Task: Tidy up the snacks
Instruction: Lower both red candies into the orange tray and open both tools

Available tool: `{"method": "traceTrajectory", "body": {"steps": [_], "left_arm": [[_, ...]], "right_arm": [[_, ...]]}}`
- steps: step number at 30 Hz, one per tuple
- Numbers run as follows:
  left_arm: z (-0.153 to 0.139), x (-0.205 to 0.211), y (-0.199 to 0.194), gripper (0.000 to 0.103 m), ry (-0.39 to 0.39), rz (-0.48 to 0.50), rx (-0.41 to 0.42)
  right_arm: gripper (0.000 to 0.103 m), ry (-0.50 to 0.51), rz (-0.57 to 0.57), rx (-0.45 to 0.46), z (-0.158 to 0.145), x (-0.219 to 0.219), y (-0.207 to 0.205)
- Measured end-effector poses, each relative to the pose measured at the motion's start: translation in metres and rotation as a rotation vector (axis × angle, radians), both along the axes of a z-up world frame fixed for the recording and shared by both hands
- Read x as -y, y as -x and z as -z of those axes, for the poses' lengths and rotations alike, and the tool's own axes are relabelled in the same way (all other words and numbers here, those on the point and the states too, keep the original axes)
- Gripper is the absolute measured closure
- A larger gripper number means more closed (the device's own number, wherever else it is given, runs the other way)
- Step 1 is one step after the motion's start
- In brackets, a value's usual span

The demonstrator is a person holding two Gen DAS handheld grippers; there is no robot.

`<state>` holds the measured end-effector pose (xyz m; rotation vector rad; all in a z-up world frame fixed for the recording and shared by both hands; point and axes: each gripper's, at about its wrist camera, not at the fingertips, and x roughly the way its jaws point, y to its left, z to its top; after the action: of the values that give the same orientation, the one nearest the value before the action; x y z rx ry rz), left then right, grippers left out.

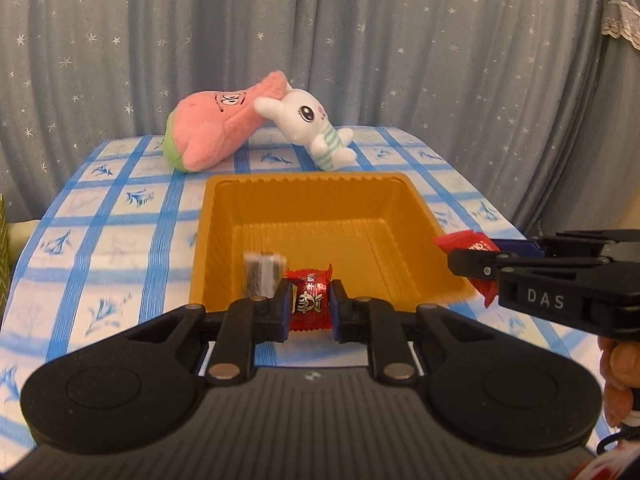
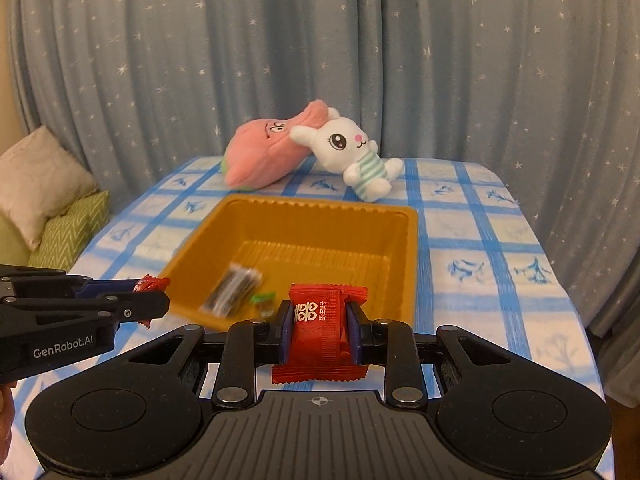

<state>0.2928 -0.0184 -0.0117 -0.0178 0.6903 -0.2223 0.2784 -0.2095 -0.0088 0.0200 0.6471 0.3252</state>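
An orange plastic tray [image 1: 404,196] sits on the blue-checked table; it also shows in the right wrist view [image 2: 404,248]. A dark striped snack packet [image 1: 260,276] lies in its near left corner, blurred, and shows in the right wrist view [image 2: 232,288] beside a small green-wrapped piece [image 2: 262,298]. My left gripper [image 1: 310,304] is shut on a small red candy [image 1: 310,300] at the tray's near edge. My right gripper [image 2: 320,330] is shut on a larger red snack packet [image 2: 320,328], just short of the tray's near right corner. Each gripper appears in the other's view [image 1: 472,258] [image 2: 154,296].
A pink plush toy [image 1: 216,128] and a white rabbit plush [image 1: 312,124] lie behind the tray at the table's far edge. A starry blue curtain [image 1: 360,40] hangs behind. Cushions [image 2: 48,200] sit off the table's left side.
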Motion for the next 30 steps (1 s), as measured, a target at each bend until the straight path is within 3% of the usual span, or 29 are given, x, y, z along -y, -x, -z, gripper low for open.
{"method": "traceTrajectory", "body": {"steps": [11,23,25,30], "left_arm": [[0.018,0.001,-0.061,0.086,-0.018,0.004,-0.015],[0.035,0.008,-0.086,0.085,-0.015,0.008,-0.035],[0.036,0.008,-0.087,0.069,-0.017,0.003,-0.033],[0.037,-0.001,-0.083,0.069,-0.017,-0.011,-0.036]], "right_arm": [[0.075,-0.026,0.041,-0.057,0.017,-0.007,-0.064],[0.075,-0.031,0.057,-0.077,0.030,-0.008,-0.086],[0.075,-0.031,0.060,-0.078,0.031,-0.008,-0.086],[0.075,-0.033,0.069,-0.082,0.033,-0.004,-0.087]]}}
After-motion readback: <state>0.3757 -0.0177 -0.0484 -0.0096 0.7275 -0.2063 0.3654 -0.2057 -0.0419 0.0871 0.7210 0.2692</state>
